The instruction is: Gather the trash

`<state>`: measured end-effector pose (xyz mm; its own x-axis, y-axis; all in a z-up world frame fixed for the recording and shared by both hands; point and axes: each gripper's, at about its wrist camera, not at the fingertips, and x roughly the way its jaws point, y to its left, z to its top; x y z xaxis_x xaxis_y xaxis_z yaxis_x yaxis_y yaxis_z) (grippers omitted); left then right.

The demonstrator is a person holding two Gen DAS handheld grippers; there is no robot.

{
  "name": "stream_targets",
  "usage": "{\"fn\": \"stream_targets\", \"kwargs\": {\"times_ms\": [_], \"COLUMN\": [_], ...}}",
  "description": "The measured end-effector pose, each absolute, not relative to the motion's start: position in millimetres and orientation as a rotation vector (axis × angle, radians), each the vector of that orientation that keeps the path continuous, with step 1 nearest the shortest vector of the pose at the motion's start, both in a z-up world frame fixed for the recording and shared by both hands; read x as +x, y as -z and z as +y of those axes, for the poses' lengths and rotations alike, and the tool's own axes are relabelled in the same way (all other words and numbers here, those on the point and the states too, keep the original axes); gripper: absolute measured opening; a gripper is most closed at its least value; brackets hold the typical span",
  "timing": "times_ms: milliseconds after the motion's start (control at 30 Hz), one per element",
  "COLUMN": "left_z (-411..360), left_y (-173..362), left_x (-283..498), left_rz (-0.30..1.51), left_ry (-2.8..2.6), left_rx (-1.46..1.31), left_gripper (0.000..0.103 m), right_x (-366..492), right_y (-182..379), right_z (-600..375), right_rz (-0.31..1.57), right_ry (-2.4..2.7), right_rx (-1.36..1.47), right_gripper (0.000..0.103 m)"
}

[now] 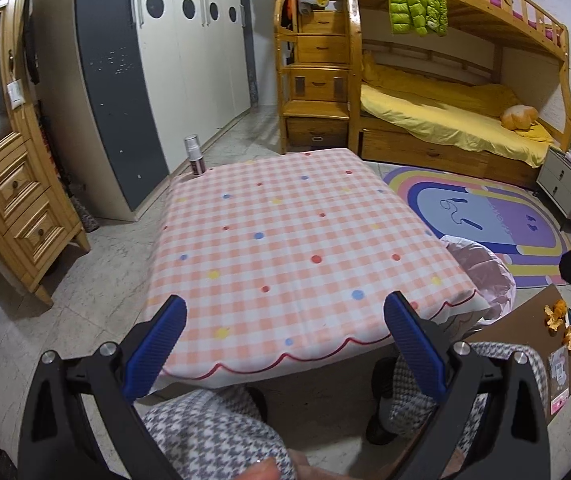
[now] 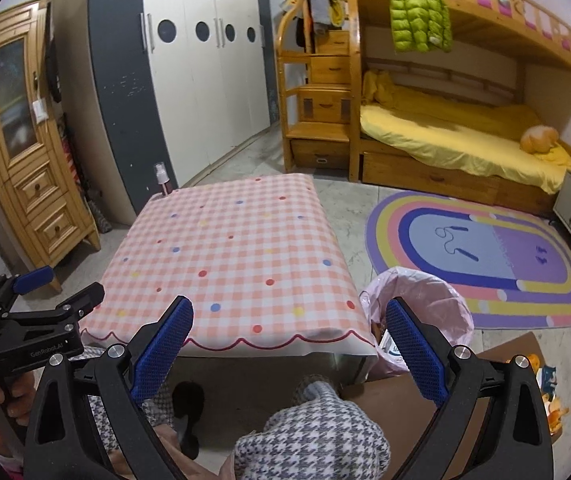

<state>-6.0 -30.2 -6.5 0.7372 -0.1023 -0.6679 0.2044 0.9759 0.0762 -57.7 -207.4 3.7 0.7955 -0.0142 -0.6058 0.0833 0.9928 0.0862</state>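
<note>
- A trash bin lined with a pink bag (image 2: 417,312) stands on the floor just beside the right corner of the checked-cloth table (image 2: 229,264). Something lies inside it, too hidden to name.
- Orange peels (image 1: 565,332) and a pink printed wrapper (image 1: 558,376) lie on a brown cardboard sheet (image 1: 533,320) near the bin.
- The left gripper (image 1: 285,344) hovers over the table's near edge, jaws spread wide, nothing between them.
- The right gripper (image 2: 289,344) likewise stands wide apart and empty, above the person's houndstooth-clad knees (image 2: 317,436).
- The right wrist view alone looks into the bin's mouth; the left wrist view shows the peels more fully.
- A spray bottle (image 1: 194,156) stands at the table's far left corner.
</note>
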Motion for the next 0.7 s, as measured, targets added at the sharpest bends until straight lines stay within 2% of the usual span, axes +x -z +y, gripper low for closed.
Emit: {"fn": "stream_targets", "kwargs": {"times_ms": [700], "left_z": [-3.2], "left_y": [3.5], "left_x": [-10.4], "left_rz": [0.737], "left_ry": [0.095], "left_rx": [0.120], "left_gripper": [0.096], "right_x": [-55.5], "right_y": [-1.4], "right_z": [-188.0], "right_rz": [0.673], "right_ry": [0.041], "right_rx": [0.071], "right_gripper": [0.096]}}
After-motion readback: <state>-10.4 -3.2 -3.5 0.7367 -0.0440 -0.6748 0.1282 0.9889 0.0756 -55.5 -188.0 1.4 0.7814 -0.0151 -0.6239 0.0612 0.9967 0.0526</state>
